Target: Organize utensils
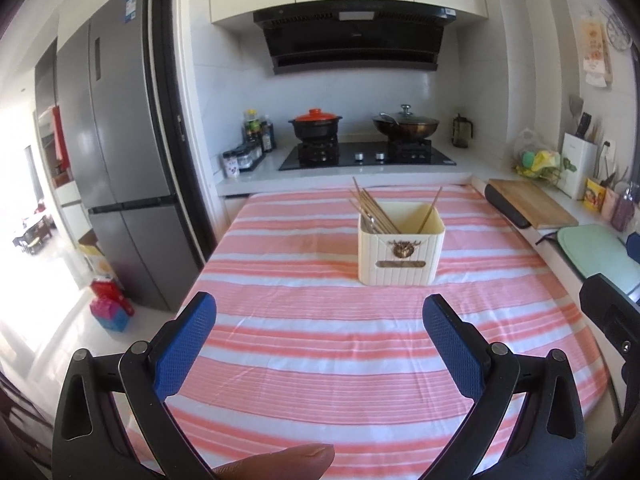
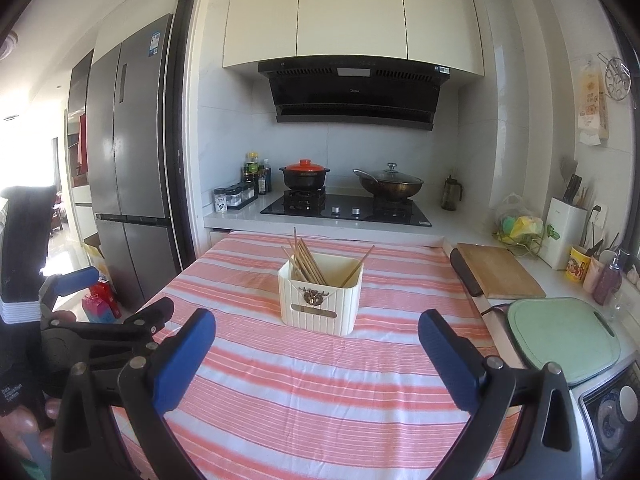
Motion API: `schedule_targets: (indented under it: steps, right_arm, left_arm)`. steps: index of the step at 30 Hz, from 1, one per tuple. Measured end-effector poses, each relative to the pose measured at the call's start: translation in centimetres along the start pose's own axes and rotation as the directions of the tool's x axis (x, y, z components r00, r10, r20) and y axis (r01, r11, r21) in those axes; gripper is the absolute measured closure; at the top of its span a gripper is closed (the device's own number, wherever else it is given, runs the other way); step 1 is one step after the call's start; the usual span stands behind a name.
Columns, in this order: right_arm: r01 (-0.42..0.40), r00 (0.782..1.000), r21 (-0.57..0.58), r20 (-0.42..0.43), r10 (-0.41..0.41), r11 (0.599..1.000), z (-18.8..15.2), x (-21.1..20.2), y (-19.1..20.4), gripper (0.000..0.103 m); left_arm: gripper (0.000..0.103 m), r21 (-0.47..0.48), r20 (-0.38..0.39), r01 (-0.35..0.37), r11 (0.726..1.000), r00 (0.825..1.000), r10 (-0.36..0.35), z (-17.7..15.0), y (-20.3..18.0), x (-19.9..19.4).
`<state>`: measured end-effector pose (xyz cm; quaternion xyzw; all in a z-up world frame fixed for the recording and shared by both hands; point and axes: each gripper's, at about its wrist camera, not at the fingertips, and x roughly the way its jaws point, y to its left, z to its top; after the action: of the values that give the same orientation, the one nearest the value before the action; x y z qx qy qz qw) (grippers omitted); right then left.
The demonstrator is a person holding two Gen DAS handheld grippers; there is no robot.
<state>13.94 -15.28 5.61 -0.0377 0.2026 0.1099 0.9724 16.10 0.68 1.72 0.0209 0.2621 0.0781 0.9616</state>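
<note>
Mid-frame on pink-and-white striped tablecloth (image 1: 320, 352): cream ribbed plastic utensil box (image 1: 401, 250), plaque unreadable, holding wooden chopsticks (image 1: 370, 210); left gripper (image 1: 320, 312) and right gripper (image 2: 316, 326) both spread apart, empty.

Pink-n-white stripes, cream box, blue pads

Tablecloth (image 1: 320, 344): pink/white stripes. Utensil box (image 1: 401, 250): cream, ribbed, w/ bronze emblem; chopsticks (image 1: 374, 210) tan. Left gripper (image 1: 320, 312) & right gripper (image 2: 317, 330): blue pads, black frames. Pot lid (image 1: 315, 115) orange-red.
</note>
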Motion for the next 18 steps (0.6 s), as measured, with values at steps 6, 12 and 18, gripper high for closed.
schedule_targets:
  steps: [6,12,18]
  right_arm:
    - [-0.013,1.0,0.005,-0.006,0.013,1.0,-0.09,0.1,-0.03,0.0]
    - [-0.021,1.0,0.005,-0.016,0.021,1.0,-0.18,0.23,0.06,0.0]
    - [-0.026,0.999,0.005,-0.022,0.027,1.0,-0.13,0.2,0.07,0.0]
  left_arm:
    - [0.0,-0.006,-0.011,-0.002,1.0,1.0,0.002,-0.12,0.18,0.24]
    - [0.0,-0.006,-0.014,-0.004,1.0,1.0,0.004,-0.11,0.2,0.4]
    - [0.0,-0.001,-0.027,-0.001,1.0,1.0,0.001,-0.19,0.01,0.66]
